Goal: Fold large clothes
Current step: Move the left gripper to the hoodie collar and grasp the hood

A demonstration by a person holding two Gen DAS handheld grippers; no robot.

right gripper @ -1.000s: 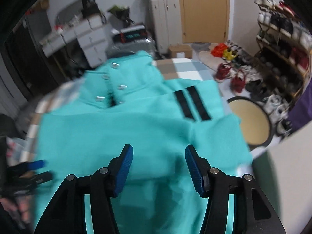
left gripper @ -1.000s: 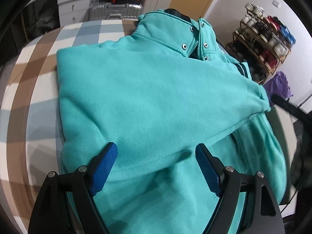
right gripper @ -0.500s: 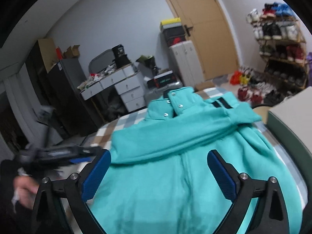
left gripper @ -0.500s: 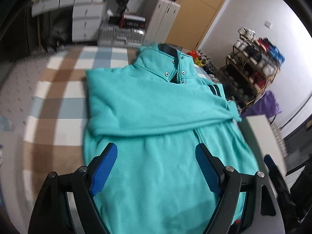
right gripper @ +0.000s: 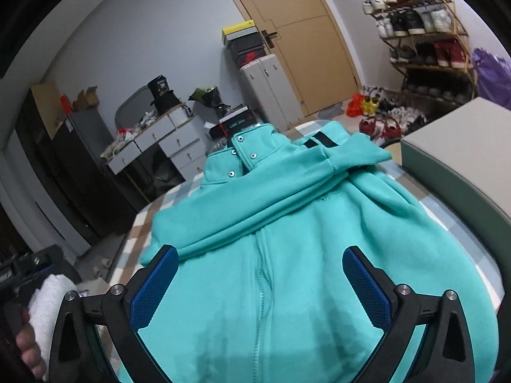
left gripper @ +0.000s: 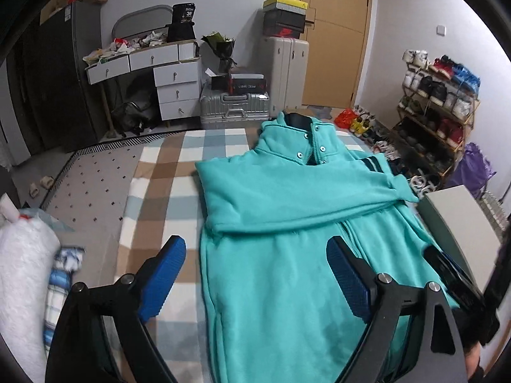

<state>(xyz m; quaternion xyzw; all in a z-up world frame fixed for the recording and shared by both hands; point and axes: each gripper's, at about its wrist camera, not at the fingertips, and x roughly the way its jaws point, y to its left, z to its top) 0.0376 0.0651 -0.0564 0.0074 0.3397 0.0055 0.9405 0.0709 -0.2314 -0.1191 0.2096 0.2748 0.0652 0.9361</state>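
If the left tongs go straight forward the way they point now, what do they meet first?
Most likely the teal jacket: its lower front panel fills the gap between the open left tongs, below the sleeve folded across the chest. Depth is unclear, so how soon they would touch cannot be told.

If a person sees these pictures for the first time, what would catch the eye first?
First the bright teal jacket, lying flat on the checked blanket with one sleeve folded across its chest. Next, the blue-padded jaws of both grippers, open and empty, above its lower half. At the right wall stands a crowded shoe rack.
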